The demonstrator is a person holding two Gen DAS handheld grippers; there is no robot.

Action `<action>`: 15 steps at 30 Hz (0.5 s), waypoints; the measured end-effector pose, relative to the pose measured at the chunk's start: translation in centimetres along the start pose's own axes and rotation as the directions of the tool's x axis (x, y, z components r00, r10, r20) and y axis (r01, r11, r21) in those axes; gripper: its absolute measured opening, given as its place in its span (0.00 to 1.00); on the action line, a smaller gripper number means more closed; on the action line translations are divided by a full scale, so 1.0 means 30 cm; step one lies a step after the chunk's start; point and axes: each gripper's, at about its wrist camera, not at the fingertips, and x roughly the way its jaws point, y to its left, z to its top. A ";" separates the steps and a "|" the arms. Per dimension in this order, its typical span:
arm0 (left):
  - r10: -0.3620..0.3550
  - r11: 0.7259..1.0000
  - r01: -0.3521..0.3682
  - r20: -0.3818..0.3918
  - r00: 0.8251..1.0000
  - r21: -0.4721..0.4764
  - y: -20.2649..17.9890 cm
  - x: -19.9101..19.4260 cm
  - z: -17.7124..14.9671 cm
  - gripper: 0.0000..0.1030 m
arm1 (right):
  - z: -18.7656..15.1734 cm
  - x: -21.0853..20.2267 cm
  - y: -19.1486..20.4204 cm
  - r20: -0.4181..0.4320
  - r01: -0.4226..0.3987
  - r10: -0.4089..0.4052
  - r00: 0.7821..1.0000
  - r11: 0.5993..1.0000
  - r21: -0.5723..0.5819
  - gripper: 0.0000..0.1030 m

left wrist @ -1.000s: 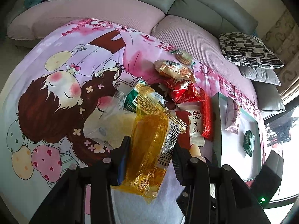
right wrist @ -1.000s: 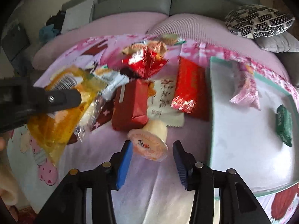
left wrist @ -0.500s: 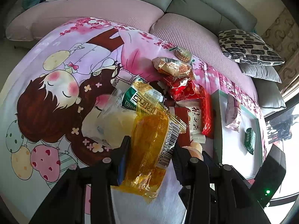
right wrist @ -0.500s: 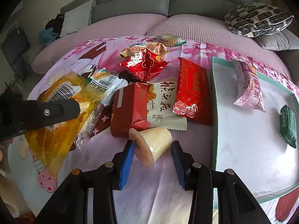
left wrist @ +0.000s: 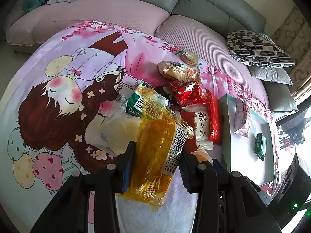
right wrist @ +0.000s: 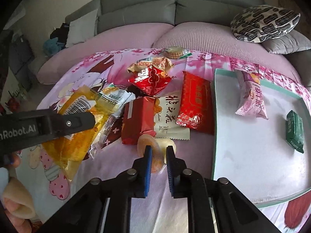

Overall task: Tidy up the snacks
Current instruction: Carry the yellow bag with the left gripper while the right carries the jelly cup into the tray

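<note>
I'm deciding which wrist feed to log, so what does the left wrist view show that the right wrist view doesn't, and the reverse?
Only the left wrist view shows the left gripper from behind, both fingers on the yellow snack packet.

Only the right wrist view shows the right gripper closed on the jelly cup, and the person's hand.

Both show the tray holding a pink packet and a green packet.
</note>
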 end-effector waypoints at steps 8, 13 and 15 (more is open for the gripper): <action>-0.001 1.000 0.001 -0.002 1.000 -0.002 0.002 0.003 0.001 0.42 | 0.007 0.012 0.023 0.006 0.004 -0.004 1.000 0.999 -0.050 0.16; -0.006 1.000 0.006 -0.005 1.000 -0.006 0.004 0.003 0.001 0.42 | 0.014 0.057 0.024 -0.026 0.046 -0.048 0.999 0.996 -0.080 0.43; -0.009 1.000 0.009 -0.006 1.000 -0.007 0.005 0.003 0.001 0.42 | 0.017 0.068 0.017 -0.031 0.032 -0.035 0.999 0.997 -0.074 0.44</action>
